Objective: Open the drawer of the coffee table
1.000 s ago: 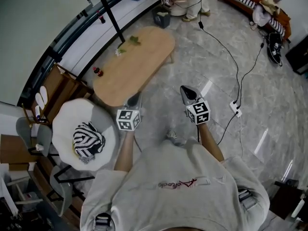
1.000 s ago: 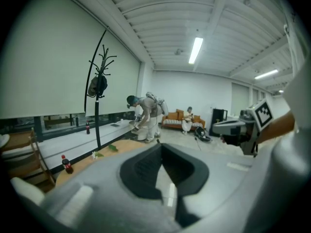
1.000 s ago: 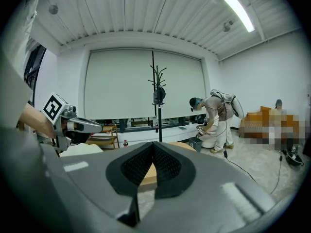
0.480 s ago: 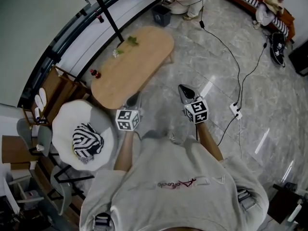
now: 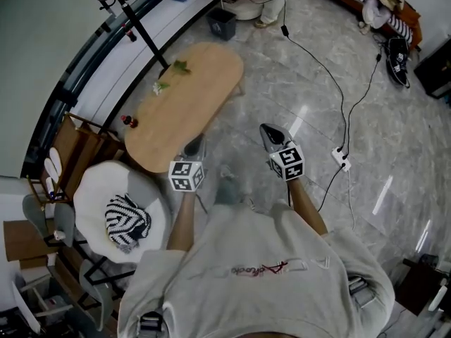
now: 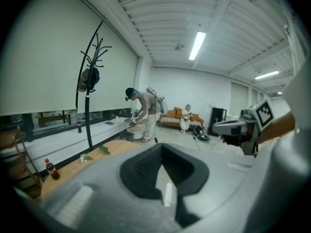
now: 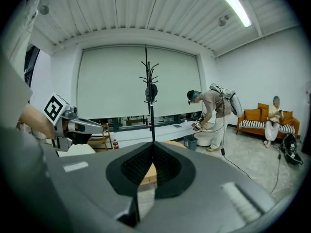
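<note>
The coffee table [image 5: 184,101] is a long oval with a light wooden top, standing on the marble floor ahead and to the left. No drawer shows in any view. My left gripper [image 5: 194,145] is held in the air just off the table's near end, jaws shut and empty. My right gripper [image 5: 270,134] hovers over bare floor to the right of the table, also shut and empty. The left gripper view shows its closed jaws [image 6: 163,147] with the tabletop [image 6: 87,159] low on the left. In the right gripper view the closed jaws [image 7: 151,147] point at the table [image 7: 171,143].
A small cola bottle [image 5: 128,121] and some leaves [image 5: 176,67] lie on the table. A white round chair [image 5: 95,189] with a striped cushion stands at its near left. A coat stand [image 5: 134,27], a bin [image 5: 221,22] and a cable with a power strip [image 5: 342,159] are around; a person bends over beyond the table.
The table's near end has drawn closer to my left gripper and slid left in the head view. Both grippers stay shut and side by side.
</note>
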`<state>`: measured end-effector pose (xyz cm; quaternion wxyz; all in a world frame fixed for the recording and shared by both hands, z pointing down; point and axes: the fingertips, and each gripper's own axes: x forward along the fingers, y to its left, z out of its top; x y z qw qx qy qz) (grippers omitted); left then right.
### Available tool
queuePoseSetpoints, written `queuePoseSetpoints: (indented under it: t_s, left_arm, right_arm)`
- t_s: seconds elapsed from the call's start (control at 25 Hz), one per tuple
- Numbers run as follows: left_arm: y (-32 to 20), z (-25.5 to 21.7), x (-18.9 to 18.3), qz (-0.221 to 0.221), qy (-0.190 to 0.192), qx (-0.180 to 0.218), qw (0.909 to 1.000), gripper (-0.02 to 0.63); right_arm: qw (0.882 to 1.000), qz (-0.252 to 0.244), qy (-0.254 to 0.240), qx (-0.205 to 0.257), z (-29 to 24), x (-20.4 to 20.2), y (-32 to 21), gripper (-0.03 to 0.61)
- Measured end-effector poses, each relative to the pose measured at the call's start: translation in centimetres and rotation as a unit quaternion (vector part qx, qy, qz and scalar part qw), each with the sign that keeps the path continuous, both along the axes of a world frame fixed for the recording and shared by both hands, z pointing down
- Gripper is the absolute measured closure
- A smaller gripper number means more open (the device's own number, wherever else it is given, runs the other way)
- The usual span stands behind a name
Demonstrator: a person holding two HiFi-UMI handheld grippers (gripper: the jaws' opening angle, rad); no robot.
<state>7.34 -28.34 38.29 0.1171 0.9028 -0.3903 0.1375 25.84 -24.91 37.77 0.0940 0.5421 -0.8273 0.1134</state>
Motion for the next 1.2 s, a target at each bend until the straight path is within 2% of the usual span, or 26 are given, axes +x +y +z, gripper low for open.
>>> queuePoseSetpoints:
  t_s: [0.36,0.52,0.64,0.88,1.2]
  left_arm:
    - [-9.5,-0.1,2.0,0.02,0.013,0.003,0.9997,0.615]
    - [-13.4,-1.2,0.8,0.008,0.016,0.004,0.9998,0.614]
    - [-15.7,-1.6,-1.8,-0.014,0.017,0.01,0.9997,0.615]
    - [-20.3,-2.4,-10.3,-0.099,0.025,0.011,0.9947,0.614]
    - [-23.5,-2.8,-21.7,-0.209,0.033,0.029,0.977,0.615]
  right_arm:
    - [1.0,0.012,0.018,0.001,-0.4,1.6,-9.0,0.575]
    - [1.0,0.004,0.026,0.002,-1.7,1.1,-13.9,0.575]
    - [0.999,-0.011,0.03,0.003,-2.2,-0.3,-17.2,0.575]
    - [0.995,-0.093,0.042,0.006,-3.2,-8.1,-24.5,0.575]
    - [0.975,-0.218,0.046,0.023,-3.6,-21.6,-31.3,0.575]
